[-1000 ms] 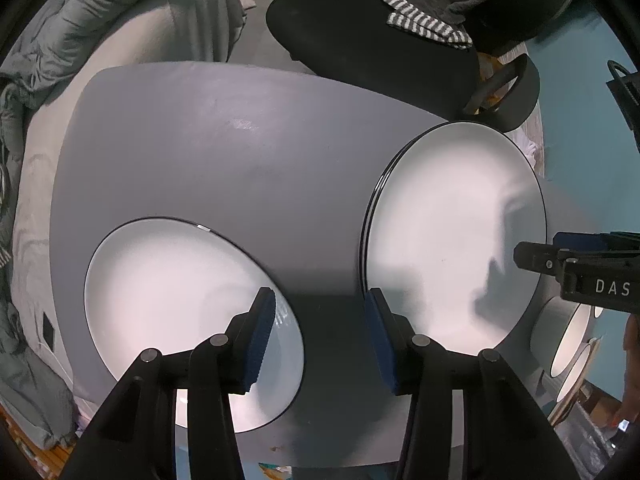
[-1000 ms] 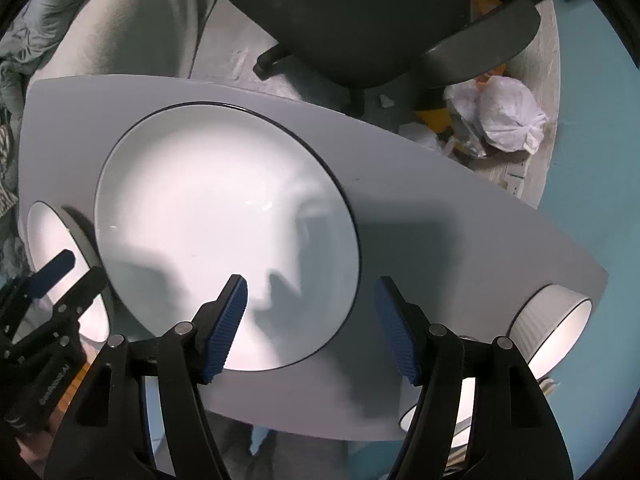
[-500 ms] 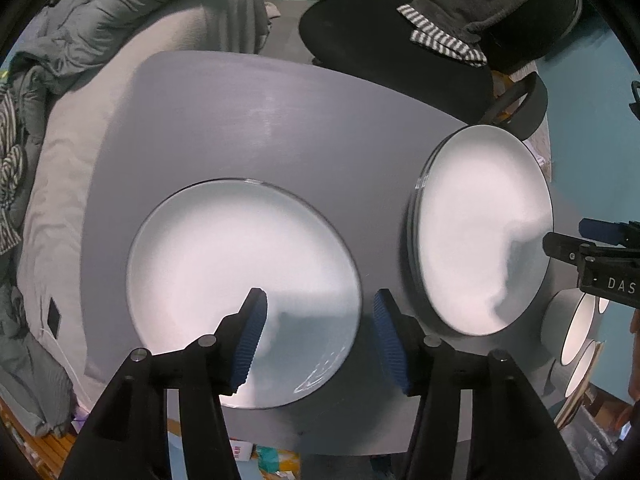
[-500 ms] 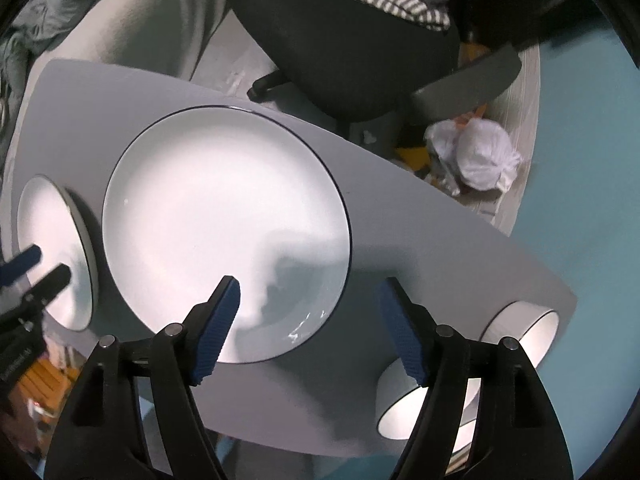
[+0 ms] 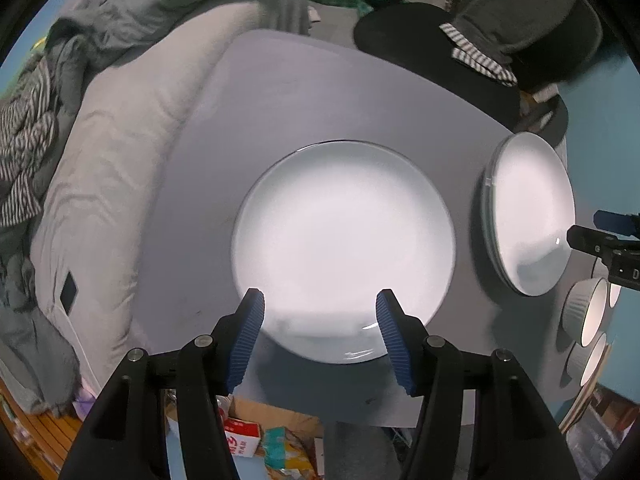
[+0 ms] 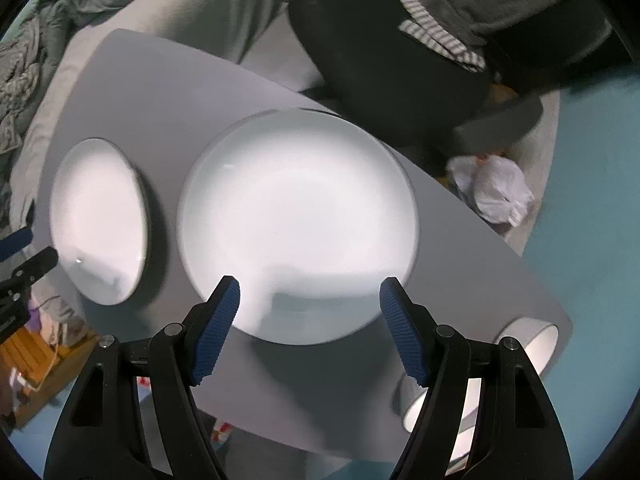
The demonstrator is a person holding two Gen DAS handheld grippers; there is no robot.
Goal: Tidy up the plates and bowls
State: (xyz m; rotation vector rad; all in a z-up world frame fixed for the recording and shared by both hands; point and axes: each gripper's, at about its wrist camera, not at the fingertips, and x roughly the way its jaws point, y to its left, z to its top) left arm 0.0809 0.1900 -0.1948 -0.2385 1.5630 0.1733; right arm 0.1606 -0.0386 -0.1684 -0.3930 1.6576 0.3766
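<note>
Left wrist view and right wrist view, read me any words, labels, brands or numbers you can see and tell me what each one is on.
"D": a single white letter on the right gripper body at the edge of the left wrist view; the rest is cut off.
Red characters on the red and white carton on the floor below the table: too blurred to read.
Right wrist view: no readable text.

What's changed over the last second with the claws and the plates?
Both claws have lifted away from the table, so more of it shows in each wrist view. The left claw is opening, with nothing between its pads; it shifted to sit over the left plate. The right claw is open and empty over the right plate. Plates and bowls stayed put.
</note>
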